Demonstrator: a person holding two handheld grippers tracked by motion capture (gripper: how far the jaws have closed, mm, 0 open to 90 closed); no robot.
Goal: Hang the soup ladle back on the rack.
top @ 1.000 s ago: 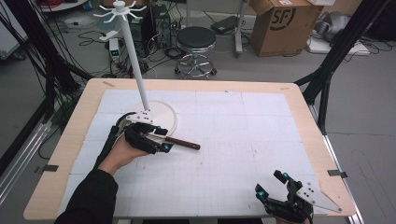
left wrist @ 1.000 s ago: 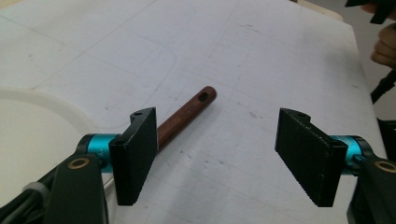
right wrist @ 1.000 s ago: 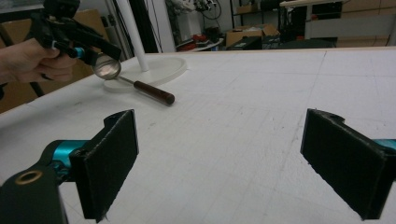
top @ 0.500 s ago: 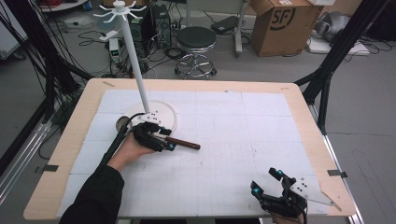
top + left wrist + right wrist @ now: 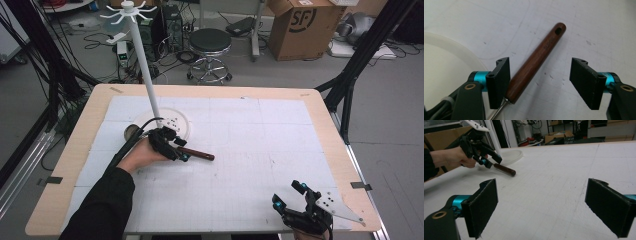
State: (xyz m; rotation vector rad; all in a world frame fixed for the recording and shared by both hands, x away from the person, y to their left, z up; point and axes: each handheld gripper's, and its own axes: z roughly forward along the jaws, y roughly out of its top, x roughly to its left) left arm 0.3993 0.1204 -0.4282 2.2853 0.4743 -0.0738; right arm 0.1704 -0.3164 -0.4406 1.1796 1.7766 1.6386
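Your left gripper (image 5: 181, 152) has slid forward along the utensil since a second ago and now sits low over the wooden handle (image 5: 536, 61), fingers (image 5: 499, 81) spread wide apart, nothing clamped yet. In the left gripper view the handle runs diagonally between them, one finger touching or nearly touching its lower end where the metal shank (image 5: 499, 111) starts, the other finger well clear. Handle has a hang hole (image 5: 558, 31) at the far tip. The utensil (image 5: 195, 154) lies flat on the white surface (image 5: 260, 150), just beside the round base (image 5: 172, 120) of the white hook stand (image 5: 142, 60); its head end is hidden under your hand, so you cannot tell what kind of utensil it is. Your right gripper (image 5: 292, 196) has shifted a little inward at the near right edge, fingers (image 5: 482, 205) apart and empty, well apart from the work. Judgement: the approach is basically done and you're at the pre-grasp; the next move is likely a close on the handle, but it's off-centre, so it may roll or skid toward the near finger before the grip seats.
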